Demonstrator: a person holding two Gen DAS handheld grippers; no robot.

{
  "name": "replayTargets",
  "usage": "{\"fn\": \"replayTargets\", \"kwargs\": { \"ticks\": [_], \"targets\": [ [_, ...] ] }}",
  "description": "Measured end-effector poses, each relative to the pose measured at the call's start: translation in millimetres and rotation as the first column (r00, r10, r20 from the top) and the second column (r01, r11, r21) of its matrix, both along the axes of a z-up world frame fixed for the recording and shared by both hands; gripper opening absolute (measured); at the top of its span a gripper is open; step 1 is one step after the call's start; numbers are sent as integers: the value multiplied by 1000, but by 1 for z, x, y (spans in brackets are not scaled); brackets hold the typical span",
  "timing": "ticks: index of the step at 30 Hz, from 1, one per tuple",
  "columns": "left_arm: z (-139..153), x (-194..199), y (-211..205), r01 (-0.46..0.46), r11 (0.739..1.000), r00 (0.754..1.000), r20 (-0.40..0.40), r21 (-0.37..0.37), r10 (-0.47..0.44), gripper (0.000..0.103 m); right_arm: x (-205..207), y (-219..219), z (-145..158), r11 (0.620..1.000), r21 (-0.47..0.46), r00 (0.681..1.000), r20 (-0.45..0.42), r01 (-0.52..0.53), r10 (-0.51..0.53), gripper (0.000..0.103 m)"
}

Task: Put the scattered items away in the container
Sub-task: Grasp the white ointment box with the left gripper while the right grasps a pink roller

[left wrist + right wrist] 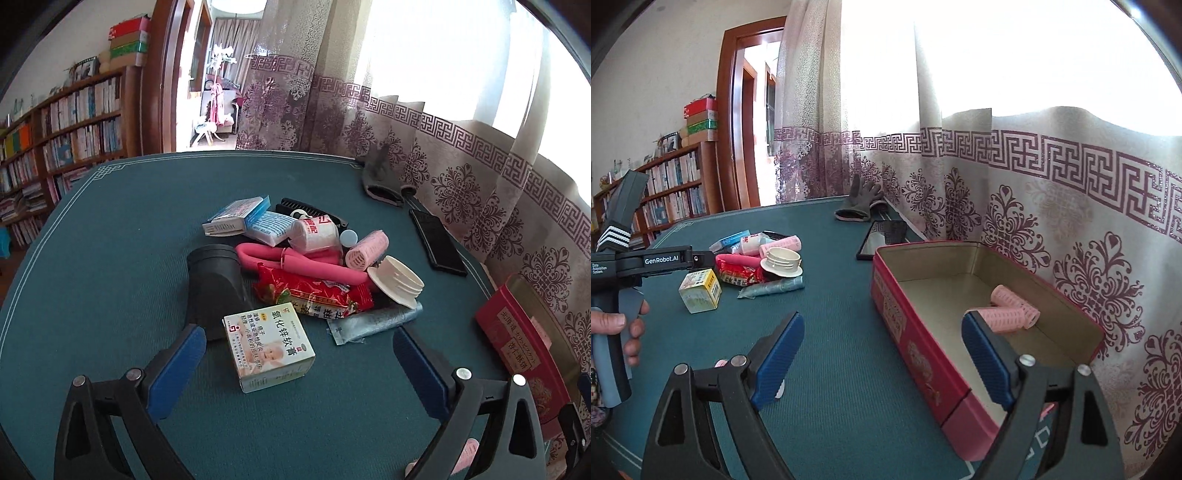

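Red tin (960, 369) sits open on the green table (831, 350) by the curtain, two pink hair rollers (1012, 310) inside. Right gripper (882, 358) straddles its near wall, jaws wide, empty. Left gripper (299, 369) gapes wide, empty, over the small ointment box (269, 347) fronting the clutter pile.

Daylight pours through the curtains (1015, 184), blowing the window (443, 55) out to white glare. The table (110, 258) is evenly lit with soft shadows. Both fisheye views stay sharp, bending and darkening at the corners.
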State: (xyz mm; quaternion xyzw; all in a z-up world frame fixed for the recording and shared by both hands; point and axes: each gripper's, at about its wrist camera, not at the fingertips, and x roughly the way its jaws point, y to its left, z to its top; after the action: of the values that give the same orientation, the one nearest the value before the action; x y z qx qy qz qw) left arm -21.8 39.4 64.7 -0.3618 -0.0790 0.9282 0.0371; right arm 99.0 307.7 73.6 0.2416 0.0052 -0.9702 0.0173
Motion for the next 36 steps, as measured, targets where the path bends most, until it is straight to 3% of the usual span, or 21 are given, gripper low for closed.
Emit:
{"fn": "replayTargets", "kwargs": {
  "ticks": [9, 11, 12, 13, 18, 21, 25, 33, 34, 35, 36],
  "targets": [
    [-29, -19, -10, 5, 999, 997, 82, 33, -8, 103, -8, -33, -14, 998, -26, 995, 76, -57, 59, 90],
    [-36, -25, -12, -6, 999, 995, 99, 42, 2, 93, -10, -39, -18, 997, -26, 993, 90, -72, 74, 90],
    [-39, -27, -14, -3, 998, 994, 110, 57, -3, 71, -11, -42, -19, 997, -26, 992, 98, -79, 81, 90],
    [-42, -29, -15, 0, 997, 992, 125, 74, -9, 64, -11, -44, -21, 996, -25, 990, 106, -86, 89, 90],
    [-36, -19, -13, 27, 996, 996, 86, 85, -35, 56, -17, -56, -32, 990, -64, 977, 163, -129, 138, 90],
    [-29, -13, -12, 33, 996, 997, 60, 83, -38, 54, -22, -67, -39, 982, -89, 961, 208, -168, 183, 90],
    [-25, -8, -16, 25, 996, 999, 39, 87, -28, 54, -26, -86, -44, 981, -47, 953, 234, -187, 192, 90],
    [-29, -6, -23, 19, 994, 999, 41, 108, -24, 54, -47, -107, -67, 987, 38, 939, 315, -157, 137, 90],
    [-30, -6, -24, 19, 994, 999, 43, 110, -24, 54, -47, -105, -68, 987, 21, 938, 316, -157, 142, 88],
    [-30, -6, -25, 18, 994, 999, 45, 112, -23, 54, -48, -103, -68, 987, 1, 936, 317, -160, 151, 77],
    [-32, -7, -25, 16, 993, 999, 48, 114, -21, 54, -48, -101, -68, 987, -12, 936, 316, -159, 155, 77]
  ]
}}
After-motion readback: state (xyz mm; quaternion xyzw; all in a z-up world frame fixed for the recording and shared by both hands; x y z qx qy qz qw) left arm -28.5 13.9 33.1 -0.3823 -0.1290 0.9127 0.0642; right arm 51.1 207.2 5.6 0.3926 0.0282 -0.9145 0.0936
